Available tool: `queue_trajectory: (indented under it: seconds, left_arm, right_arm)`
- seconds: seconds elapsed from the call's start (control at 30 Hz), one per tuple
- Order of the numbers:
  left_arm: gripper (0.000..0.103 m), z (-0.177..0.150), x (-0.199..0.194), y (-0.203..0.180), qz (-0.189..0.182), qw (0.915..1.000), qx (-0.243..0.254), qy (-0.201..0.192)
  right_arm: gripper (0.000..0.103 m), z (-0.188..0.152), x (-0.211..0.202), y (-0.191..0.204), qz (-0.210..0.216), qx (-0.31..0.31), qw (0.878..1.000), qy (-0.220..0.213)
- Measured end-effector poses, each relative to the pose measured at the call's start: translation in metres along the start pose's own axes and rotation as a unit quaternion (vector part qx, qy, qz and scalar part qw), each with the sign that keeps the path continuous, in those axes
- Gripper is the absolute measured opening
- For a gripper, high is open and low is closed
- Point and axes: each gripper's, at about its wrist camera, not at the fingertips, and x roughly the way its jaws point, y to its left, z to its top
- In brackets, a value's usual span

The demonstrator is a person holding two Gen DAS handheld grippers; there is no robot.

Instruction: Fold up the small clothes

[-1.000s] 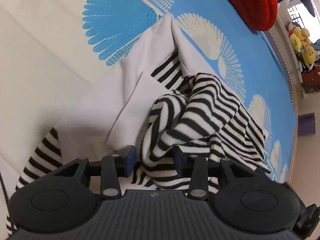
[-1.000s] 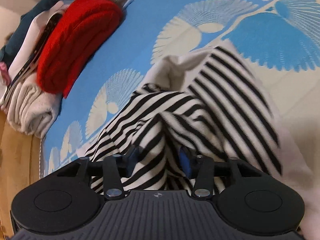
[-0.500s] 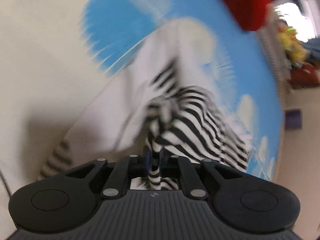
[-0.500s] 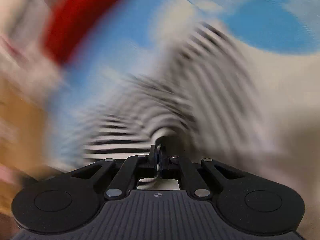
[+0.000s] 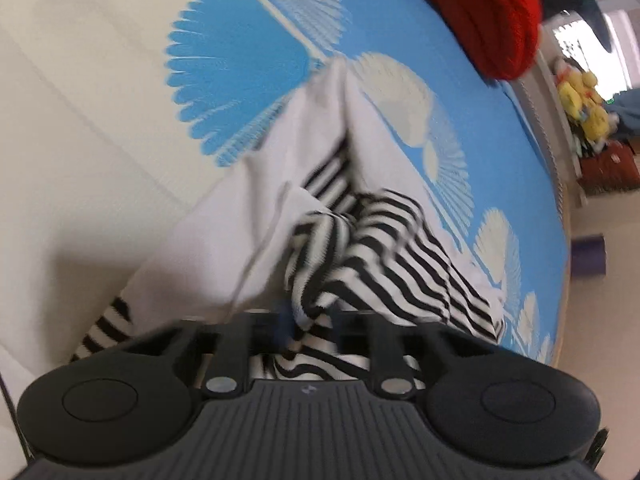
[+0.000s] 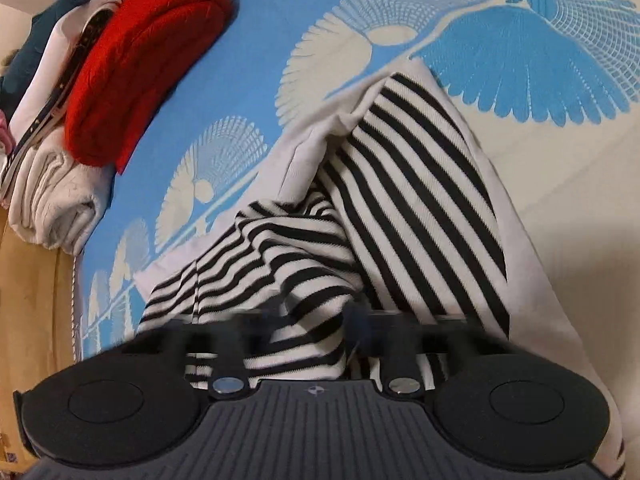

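Observation:
A small garment, black-and-white striped with plain white parts, lies crumpled on a blue and cream patterned bedspread. My left gripper has its jaws a short way apart with a bunch of striped cloth between them. In the right wrist view the striped garment spreads out ahead, and my right gripper has its blurred jaws parted around a fold of the stripes.
A red knitted garment lies on a stack of folded clothes at the bed's far edge; the red garment also shows in the left wrist view. Yellow plush toys sit beyond the bed. Wooden floor runs along the bed.
Both grippers closed tight on the striped cloth half a second ago and their jaws have now parted again. The striped cloth has bunched up between the jaws.

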Motion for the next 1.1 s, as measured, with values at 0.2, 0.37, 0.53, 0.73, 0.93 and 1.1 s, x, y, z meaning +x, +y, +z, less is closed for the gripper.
queue_trajectory:
  seconds: [0.2,0.37,0.53,0.73,0.93,1.1]
  left_arm:
    - [0.004,-0.002,-0.011,-0.017,-0.031,0.998,0.052,-0.016]
    - [0.01,-0.003,0.013,0.008,0.063,0.9974,0.015,0.033]
    - [0.017,0.0,-0.024,-0.03,0.045,0.9913,0.101,-0.071]
    - [0.017,-0.016,-0.008,-0.05,0.011,0.985,0.162,-0.057]
    - [0.007,-0.014,0.017,-0.023,0.106,0.9869,0.12,-0.014]
    - [0.01,-0.027,-0.004,-0.06,0.034,0.9803,0.188,-0.052]
  right_arm:
    - [0.003,0.011,-0.056,0.004,0.045,-0.012,0.992,-0.114]
    - [0.021,0.006,-0.019,-0.029,-0.077,0.011,0.997,0.007]
    - [0.037,0.001,-0.052,0.004,-0.129,-0.078,0.983,-0.106]
    - [0.044,-0.009,-0.063,0.025,-0.033,-0.136,0.98,-0.138]
    - [0.048,-0.025,-0.007,0.009,-0.104,-0.141,0.984,0.016]
    - [0.049,-0.025,-0.026,0.031,-0.051,-0.161,0.985,-0.024]
